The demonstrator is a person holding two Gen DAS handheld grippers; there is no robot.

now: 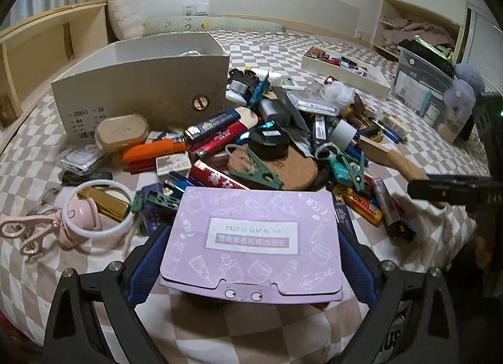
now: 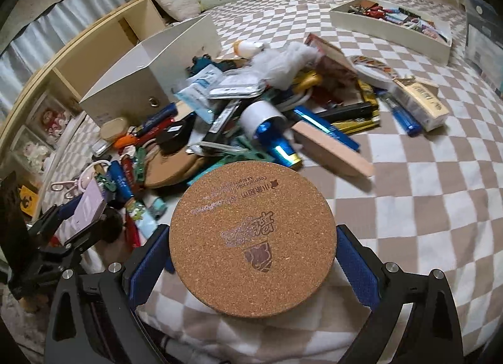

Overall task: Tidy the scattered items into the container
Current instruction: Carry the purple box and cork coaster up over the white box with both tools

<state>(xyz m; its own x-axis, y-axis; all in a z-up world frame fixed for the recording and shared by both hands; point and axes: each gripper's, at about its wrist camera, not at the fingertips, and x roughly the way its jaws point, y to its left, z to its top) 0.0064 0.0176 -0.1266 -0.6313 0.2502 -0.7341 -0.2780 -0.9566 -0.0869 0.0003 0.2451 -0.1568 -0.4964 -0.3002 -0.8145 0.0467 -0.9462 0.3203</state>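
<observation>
My left gripper [image 1: 251, 254] is shut on a flat purple box [image 1: 251, 238] printed with bottle drawings, held above the bed in front of the pile. My right gripper [image 2: 251, 257] is shut on a round cork coaster [image 2: 253, 238], its blue pads pressed to both edges. A heap of scattered items [image 1: 276, 144], among them lighters, green clips, cork mats and packets, lies on the checkered bedspread. The white shoebox container [image 1: 147, 81] stands open at the far left of the heap, also seen in the right wrist view [image 2: 151, 62]. The left gripper with the purple box [image 2: 88, 206] shows at the left there.
A pink eyelash curler [image 1: 28, 232] and a white ring [image 1: 100, 206] lie left of the purple box. A shallow white tray [image 1: 345, 71] of small items sits at the back right, beside a clear storage bin [image 1: 421, 81]. A wooden block [image 2: 333, 150] lies right of the heap. Wooden shelves [image 1: 47, 43] line the left.
</observation>
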